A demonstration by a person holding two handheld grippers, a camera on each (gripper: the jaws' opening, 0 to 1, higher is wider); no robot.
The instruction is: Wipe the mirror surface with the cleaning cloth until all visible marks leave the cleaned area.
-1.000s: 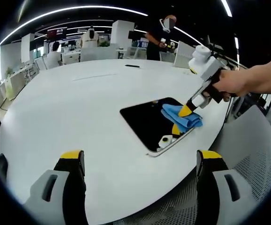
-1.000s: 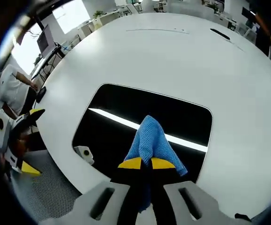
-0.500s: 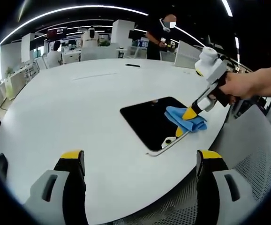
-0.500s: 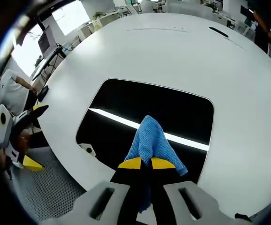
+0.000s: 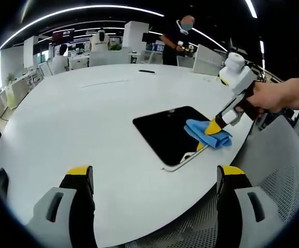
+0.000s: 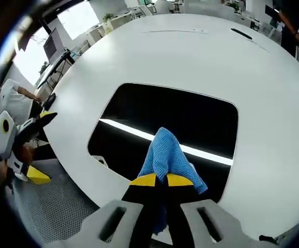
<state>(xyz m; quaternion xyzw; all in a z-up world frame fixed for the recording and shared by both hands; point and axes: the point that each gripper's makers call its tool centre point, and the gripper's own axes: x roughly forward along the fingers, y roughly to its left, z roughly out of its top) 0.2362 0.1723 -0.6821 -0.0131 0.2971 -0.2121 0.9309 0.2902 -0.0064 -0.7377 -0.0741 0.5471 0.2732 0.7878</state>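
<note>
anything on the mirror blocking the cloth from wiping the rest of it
Nothing visible does. The right hand-held gripper is shut on the cloth, which lies on the near part of the mirror. The glass ahead of it is bare, showing a reflected light strip. The left hand-held gripper is open, off the mirror.

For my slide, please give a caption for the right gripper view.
Right gripper presses a blue cloth on the mirror.

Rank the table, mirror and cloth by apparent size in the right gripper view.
1. Table
2. Mirror
3. Cloth, held in the shut right tool; it sits nearer the camera, yet looks smallest.
</note>
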